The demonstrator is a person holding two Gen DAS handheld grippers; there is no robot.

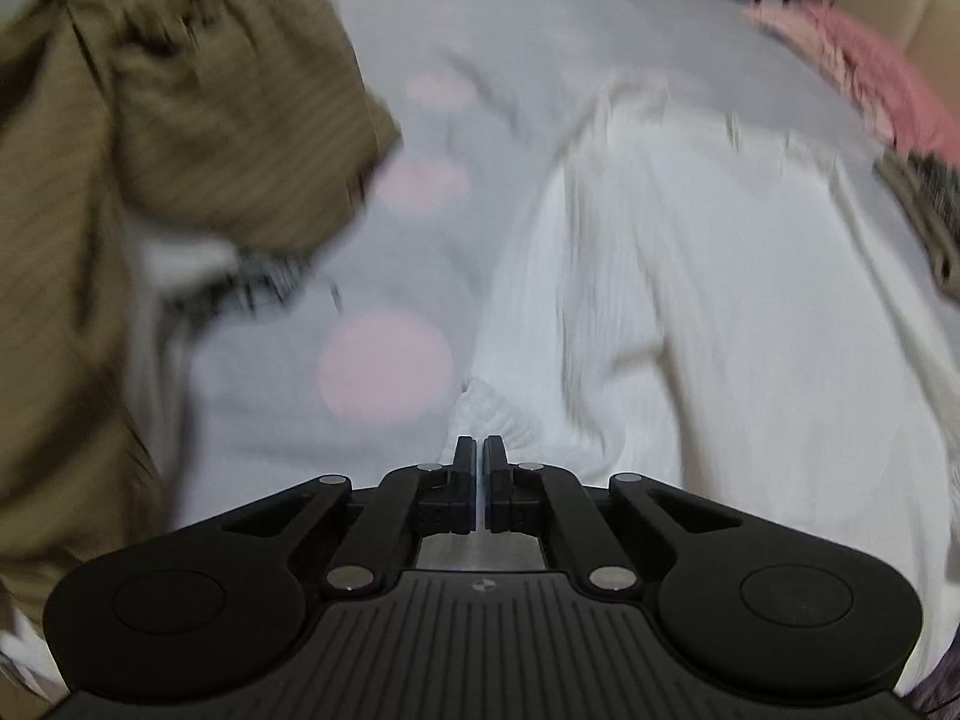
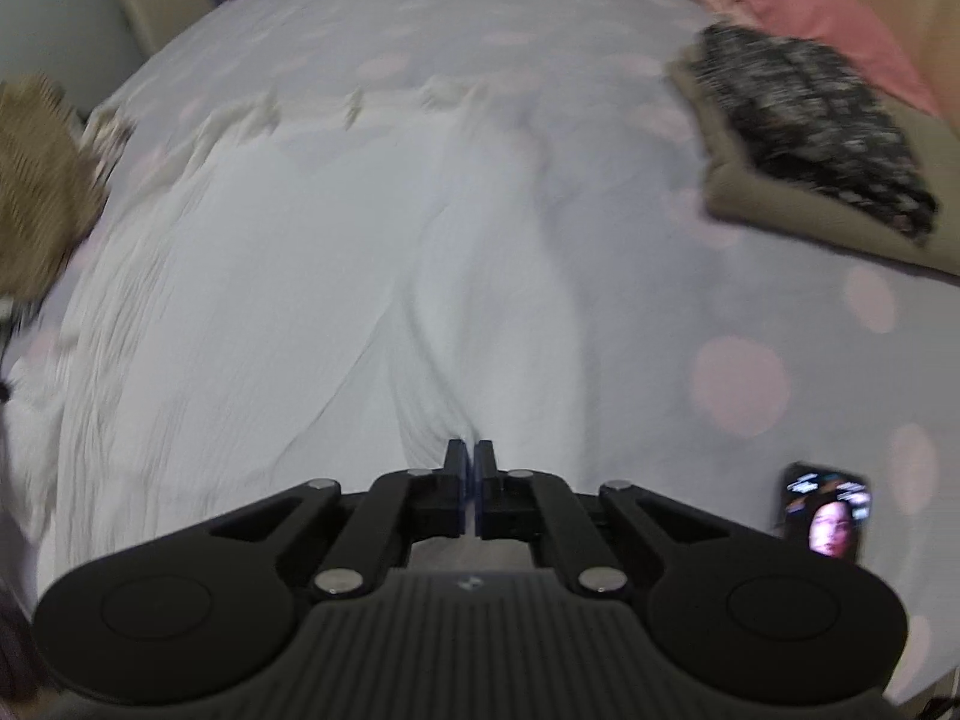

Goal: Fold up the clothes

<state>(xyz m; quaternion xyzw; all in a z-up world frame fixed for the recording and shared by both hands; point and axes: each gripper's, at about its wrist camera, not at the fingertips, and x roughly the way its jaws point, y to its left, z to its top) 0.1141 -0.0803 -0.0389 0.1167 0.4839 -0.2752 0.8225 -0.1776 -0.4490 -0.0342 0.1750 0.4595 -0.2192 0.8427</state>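
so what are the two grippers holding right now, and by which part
Both are shut on the white garment: the left gripper pinches a gathered near edge, the right gripper a fold at its near edge. The blur hides which part exactly.

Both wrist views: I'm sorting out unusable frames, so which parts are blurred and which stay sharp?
Left wrist view: the crinkled white garment and brown striped garment smear with motion blur, while the black left gripper stays crisp. Right wrist view: the same white garment and the black-and-white patterned folded cloth streak, the right gripper is sharp; fisheye bends both edges.
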